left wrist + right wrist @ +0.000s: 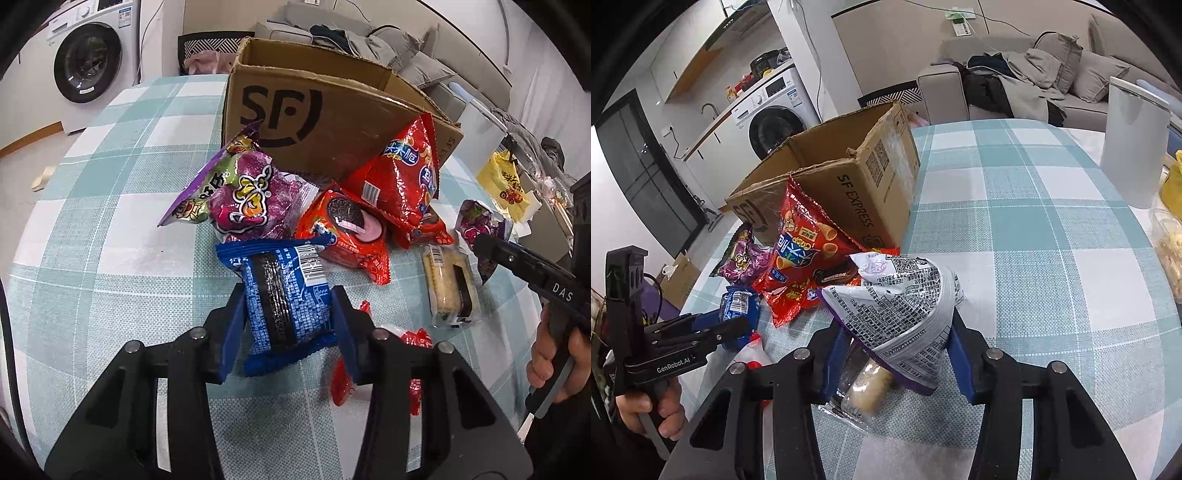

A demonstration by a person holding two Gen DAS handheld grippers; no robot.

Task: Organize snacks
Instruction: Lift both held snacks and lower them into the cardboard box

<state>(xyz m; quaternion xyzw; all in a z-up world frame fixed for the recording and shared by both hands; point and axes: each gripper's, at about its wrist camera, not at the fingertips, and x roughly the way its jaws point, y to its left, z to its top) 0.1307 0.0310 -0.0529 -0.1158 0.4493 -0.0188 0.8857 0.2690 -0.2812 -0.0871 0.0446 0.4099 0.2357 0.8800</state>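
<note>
Light: bright, even indoor light, shadows soft and faint.
Glare: white glints on the shiny snack wrappers (pixel 284 295).
Distortion: strong fisheye bending, dark corners at the edges.
Focus: centre sharp, rims slightly soft.

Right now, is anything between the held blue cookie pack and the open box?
Yes: the purple snack bag and red cookie pack lie between the blue cookie pack and the cardboard box; above them looks clear.

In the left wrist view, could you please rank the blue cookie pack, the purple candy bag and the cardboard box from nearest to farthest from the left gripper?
1. Blue cookie pack, between the left gripper's fingers.
2. Purple candy bag, just behind it, leftward.
3. Cardboard box, at the back.
</note>
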